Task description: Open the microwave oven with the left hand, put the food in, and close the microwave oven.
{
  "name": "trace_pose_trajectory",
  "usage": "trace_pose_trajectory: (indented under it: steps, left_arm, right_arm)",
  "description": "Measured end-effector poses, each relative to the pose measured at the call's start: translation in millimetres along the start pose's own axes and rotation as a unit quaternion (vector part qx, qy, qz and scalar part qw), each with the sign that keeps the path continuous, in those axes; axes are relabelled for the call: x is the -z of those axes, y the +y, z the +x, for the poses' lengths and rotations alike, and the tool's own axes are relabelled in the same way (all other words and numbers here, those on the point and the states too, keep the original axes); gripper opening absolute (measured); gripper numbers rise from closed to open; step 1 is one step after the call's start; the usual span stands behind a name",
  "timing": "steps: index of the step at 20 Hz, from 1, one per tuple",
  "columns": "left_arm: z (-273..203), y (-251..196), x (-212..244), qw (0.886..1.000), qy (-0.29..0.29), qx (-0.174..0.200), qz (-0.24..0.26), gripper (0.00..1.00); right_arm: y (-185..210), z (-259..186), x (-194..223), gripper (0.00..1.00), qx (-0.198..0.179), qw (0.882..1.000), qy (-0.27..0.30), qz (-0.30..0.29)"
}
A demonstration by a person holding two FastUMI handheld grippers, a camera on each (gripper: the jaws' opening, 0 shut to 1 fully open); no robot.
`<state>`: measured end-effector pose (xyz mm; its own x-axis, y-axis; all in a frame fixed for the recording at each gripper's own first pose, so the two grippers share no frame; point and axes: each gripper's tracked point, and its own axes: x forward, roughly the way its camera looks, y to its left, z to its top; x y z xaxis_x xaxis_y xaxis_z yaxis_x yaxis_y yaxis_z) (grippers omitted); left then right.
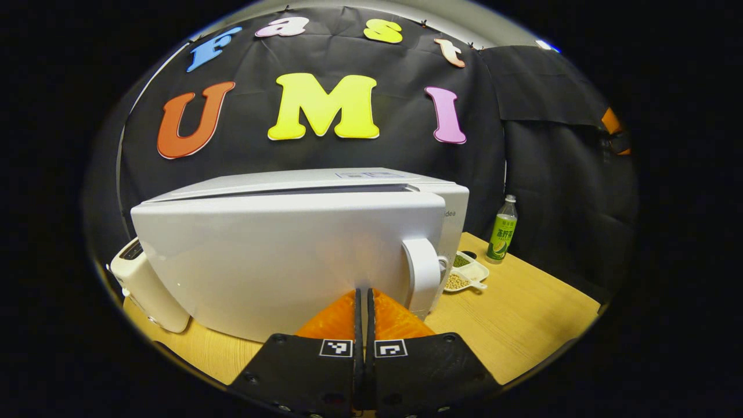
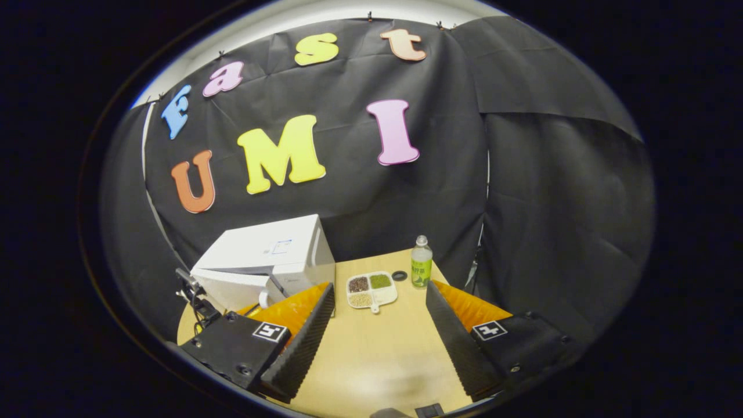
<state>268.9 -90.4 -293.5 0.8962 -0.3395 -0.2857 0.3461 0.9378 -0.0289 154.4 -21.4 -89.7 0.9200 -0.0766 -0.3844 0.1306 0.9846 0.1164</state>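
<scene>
1. The microwave oven [image 1: 302,244], a white box with smooth, glossy panels, stands at the left of the wooden table [image 1: 522,302]; in the left gripper view its door [image 1: 278,261] stands slightly ajar, a dark gap showing along its top edge.
2. A thick white handle [image 1: 424,276] runs upright down the door's right side, rounded at its corners.
3. The left gripper [image 1: 364,302] points at the door just left of that handle, its two fingers pressed together with nothing between them; whether the tips touch the door cannot be told.
4. The food tray [image 2: 371,290] is a white, rounded-square dish with a short tab handle and three compartments: dark brown grains, green grains and pale beige beans. It lies on the table just right of the oven.
5. A small black ring [image 2: 399,275] lies flat on the wood between the tray and a bottle.
6. The plastic bottle [image 2: 421,262] has a green label and a white cap, and stands upright near the table's back edge.
7. The right gripper [image 2: 380,325] hangs above the table with its ribbed fingers spread wide, holding nothing, the tray well ahead of it.
8. A cream-coloured toaster [image 1: 148,287] with rounded corners sits left of the oven.
9. The table top is pale wood with a fine straight grain.
</scene>
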Motion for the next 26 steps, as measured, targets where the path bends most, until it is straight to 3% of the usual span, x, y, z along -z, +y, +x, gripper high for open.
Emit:
trace_pose_trajectory:
  steps: [4, 5, 9, 10, 11, 12, 13, 18, 19, 20, 24, 25, 26]
  left_arm:
    - [21.0, -3.5, -3.1, 1.0, 0.002, -0.006, -0.013, 0.0]
    - [19.6, -3.8, -2.3, 1.0, 0.003, -0.008, -0.014, 0.0]
    - [24.6, -3.6, -7.1, 1.0, -0.004, -0.011, -0.019, 0.0]
    - [30.1, -2.7, -6.2, 1.0, 0.009, -0.016, -0.02, 0.0]
    - [24.8, -2.5, -1.5, 0.999, 0.01, -0.019, -0.03, 0.0]
    - [23.3, -0.4, -2.6, 0.999, 0.012, -0.021, -0.035, 0.1]
    - [23.9, -6.8, -3.6, 0.999, 0.015, -0.018, -0.039, 0.0]
    - [-19.6, 3.0, -24.0, 0.999, -0.005, -0.028, -0.017, 0.0]
    - [-22.6, 7.5, -27.0, 0.999, -0.009, -0.031, -0.016, 0.5]
    - [-33.8, 15.8, -34.1, 0.999, -0.018, -0.048, -0.008, 1.0]
    - [-77.7, 39.0, -54.7, 0.996, -0.023, -0.088, 0.012, 0.97]
    - [-92.6, 44.2, -62.2, 0.995, -0.028, -0.092, 0.01, 0.96]
    - [-106.5, 50.7, -69.0, 0.995, -0.033, -0.097, 0.009, 0.96]
  right_arm:
    - [-4.8, 10.7, -1.7, 0.92, -0.002, 1.0, 0.006, -0.006]
    - [-6.1, 13.8, -1.6, 1.0, -0.003, 1.0, 0.008, -0.009]
    - [-1.5, 23.0, -0.1, 1.0, -0.015, 1.0, 0.016, -0.013]
    - [2.0, 24.6, -0.2, 0.92, -0.02, 1.0, 0.017, -0.014]
    - [5.5, 25.9, -1.4, 1.0, -0.024, 0.999, 0.016, -0.015]
    - [9.0, 27.4, -2.8, 0.92, -0.028, 0.999, 0.015, -0.018]
    - [14.4, 29.0, -2.7, 1.0, -0.033, 0.999, 0.015, -0.019]
    - [39.1, 25.3, -11.9, 1.0, -0.058, 0.998, -0.006, -0.034]
    - [42.4, 24.4, -11.2, 1.0, -0.06, 0.998, -0.007, -0.035]
    - [46.2, 23.1, -11.4, 0.92, -0.063, 0.997, -0.008, -0.034]
    - [62.0, 12.7, -10.6, 0.92, -0.07, 0.997, -0.02, -0.04]
    - [63.4, 10.7, -10.2, 1.0, -0.068, 0.996, -0.024, -0.044]
    - [65.0, 7.2, -9.4, 1.0, -0.067, 0.996, -0.027, -0.045]
